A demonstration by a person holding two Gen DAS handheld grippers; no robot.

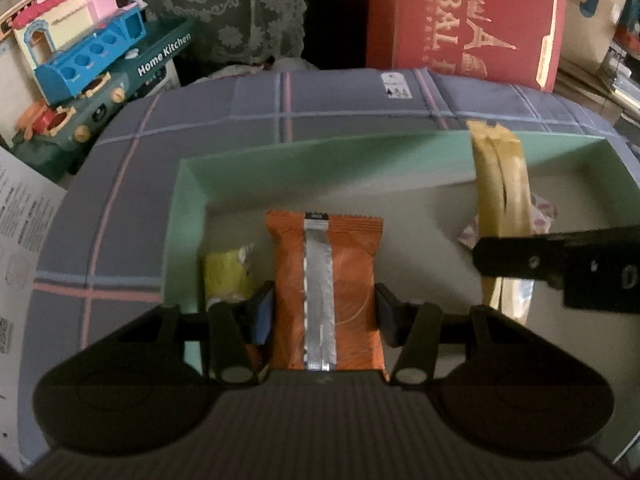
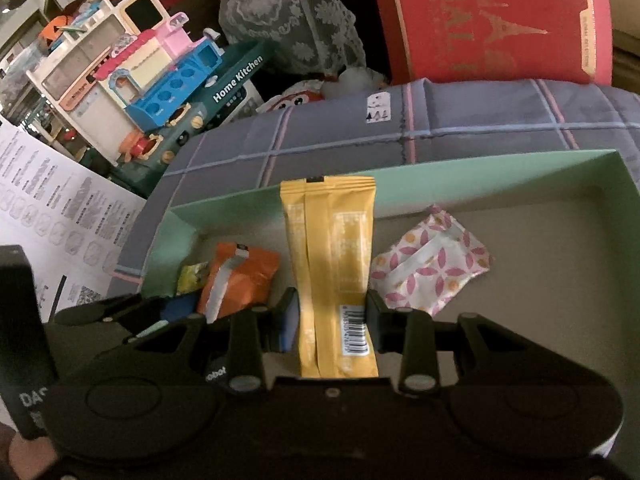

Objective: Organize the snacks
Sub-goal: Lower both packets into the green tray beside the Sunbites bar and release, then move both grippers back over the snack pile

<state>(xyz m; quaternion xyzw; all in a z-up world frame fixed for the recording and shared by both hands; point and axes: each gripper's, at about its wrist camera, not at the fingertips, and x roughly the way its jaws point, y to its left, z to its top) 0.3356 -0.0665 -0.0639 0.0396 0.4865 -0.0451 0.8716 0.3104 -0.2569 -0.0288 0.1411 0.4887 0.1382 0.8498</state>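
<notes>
My left gripper [image 1: 325,309] is shut on an orange snack packet [image 1: 324,280] with a silver seam. It holds the packet upright over the left part of a shallow green box [image 1: 320,152]. My right gripper [image 2: 332,316] is shut on a long yellow stick packet [image 2: 332,260], which stands upright over the middle of the box [image 2: 440,176]. In the right wrist view the orange packet [image 2: 240,276] shows at the left. On the box floor lie a small yellow packet [image 1: 228,276] and a pink-flowered white packet [image 2: 432,268].
The box rests on a grey-blue plaid cloth [image 1: 240,112]. Behind it stand a large red box [image 1: 472,20] and a lace-covered object [image 1: 236,8]. A toy kitchen set [image 1: 88,64] is at the back left. A printed sheet [image 2: 60,200] lies to the left.
</notes>
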